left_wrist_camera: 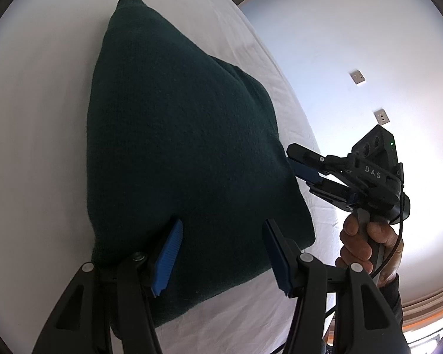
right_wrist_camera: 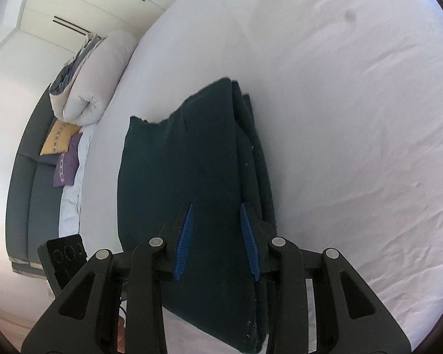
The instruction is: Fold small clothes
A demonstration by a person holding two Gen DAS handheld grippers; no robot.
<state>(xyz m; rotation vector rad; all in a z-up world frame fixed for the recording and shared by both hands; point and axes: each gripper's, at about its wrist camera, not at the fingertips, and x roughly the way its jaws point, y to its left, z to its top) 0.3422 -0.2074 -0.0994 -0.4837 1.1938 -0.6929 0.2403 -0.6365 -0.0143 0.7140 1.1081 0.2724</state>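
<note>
A dark green knitted garment (left_wrist_camera: 177,135) lies folded in layers on a white bed sheet (left_wrist_camera: 38,147). My left gripper (left_wrist_camera: 221,250) is open, its blue pads apart over the garment's near edge, holding nothing. My right gripper (left_wrist_camera: 298,162) shows in the left wrist view at the garment's right edge, held by a hand; its jaws are partly apart there. In the right wrist view the right gripper (right_wrist_camera: 217,236) is open over the folded garment (right_wrist_camera: 186,177), pads on either side of the top layer near the stacked folds, not pinching it.
The white bed sheet (right_wrist_camera: 354,118) spreads to the right. A rolled duvet (right_wrist_camera: 94,82), a yellow cushion (right_wrist_camera: 59,138) and a purple cushion (right_wrist_camera: 68,162) lie at the headboard (right_wrist_camera: 23,183). A wall with sockets (left_wrist_camera: 357,76) is beyond the bed. The left gripper's body (right_wrist_camera: 65,253) is at lower left.
</note>
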